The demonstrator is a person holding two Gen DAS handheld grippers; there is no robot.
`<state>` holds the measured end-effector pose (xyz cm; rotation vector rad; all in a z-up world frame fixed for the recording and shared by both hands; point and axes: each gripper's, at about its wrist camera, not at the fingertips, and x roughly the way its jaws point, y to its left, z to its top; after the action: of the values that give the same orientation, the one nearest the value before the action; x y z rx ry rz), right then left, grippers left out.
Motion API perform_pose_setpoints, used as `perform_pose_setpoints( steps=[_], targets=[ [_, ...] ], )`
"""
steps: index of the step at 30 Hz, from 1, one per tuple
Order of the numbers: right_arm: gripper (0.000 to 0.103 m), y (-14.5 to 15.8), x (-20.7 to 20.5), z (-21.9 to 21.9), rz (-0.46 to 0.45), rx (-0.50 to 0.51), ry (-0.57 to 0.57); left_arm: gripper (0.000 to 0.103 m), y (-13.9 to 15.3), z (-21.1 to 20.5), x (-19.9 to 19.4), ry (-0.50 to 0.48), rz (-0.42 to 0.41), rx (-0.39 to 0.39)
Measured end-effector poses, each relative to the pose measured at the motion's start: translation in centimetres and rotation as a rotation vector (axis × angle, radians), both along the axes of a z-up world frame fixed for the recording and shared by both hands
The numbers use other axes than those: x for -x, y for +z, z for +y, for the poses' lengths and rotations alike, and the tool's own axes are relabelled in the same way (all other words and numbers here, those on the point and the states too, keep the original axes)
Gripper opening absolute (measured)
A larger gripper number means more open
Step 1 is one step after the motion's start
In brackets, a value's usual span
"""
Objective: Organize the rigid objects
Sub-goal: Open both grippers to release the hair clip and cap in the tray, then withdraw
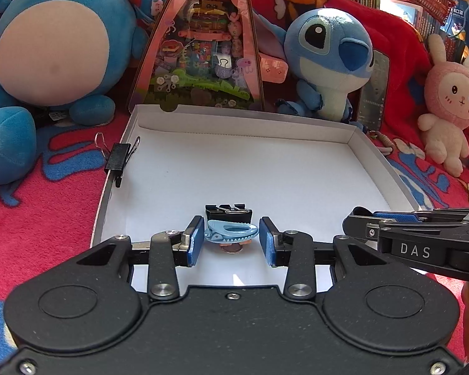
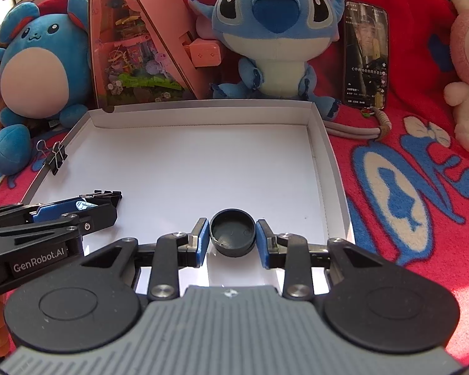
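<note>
Between the left gripper's [image 1: 231, 240] blue fingers [image 1: 196, 240] lies a light-blue shark-toothed clip [image 1: 231, 232], the pads pressed to its ends; a black binder clip [image 1: 229, 213] sits just behind it on the white floor of a shallow cardboard box [image 1: 265, 168]. Nearest the right gripper [image 2: 233, 237], its fingers [image 2: 203, 241] close narrowly on a round dark cap [image 2: 233, 234], hollow side up, near the box's front right. Farther off, another binder clip [image 2: 55, 156] grips the box's left wall. Beyond stand plush toys on a red blanket [image 2: 422, 162].
</note>
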<state>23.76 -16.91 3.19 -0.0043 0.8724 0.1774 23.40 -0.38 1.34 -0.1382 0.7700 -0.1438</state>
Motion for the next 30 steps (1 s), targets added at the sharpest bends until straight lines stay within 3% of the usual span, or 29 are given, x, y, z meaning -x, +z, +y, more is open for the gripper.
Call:
perform_pose_setpoints(
  steps=[9,17,22,24,30],
  targets=[
    [0.041,-0.26,-0.13,-0.09,0.004,0.009,-0.007,0.037,-0.02,0.02,-0.07,0.003,-0.003,0.000],
    [0.038,-0.25,-0.11,-0.03,0.006,0.011,-0.010,0.037,-0.04,-0.08,-0.19,0.003,-0.010,-0.004],
    [0.045,-0.18,-0.18,-0.02,0.015,0.001,-0.020,0.037,-0.07,-0.04,-0.25,0.006,-0.012,-0.003],
    [0.054,-0.15,-0.14,0.05,0.015,-0.003,-0.015,0.037,-0.06,-0.07,-0.23,0.005,-0.013,-0.005],
    [0.054,-0.23,-0.15,0.27,0.017,0.006,-0.009,0.037,-0.02,-0.10,-0.26,0.004,-0.015,-0.010]
  ],
)
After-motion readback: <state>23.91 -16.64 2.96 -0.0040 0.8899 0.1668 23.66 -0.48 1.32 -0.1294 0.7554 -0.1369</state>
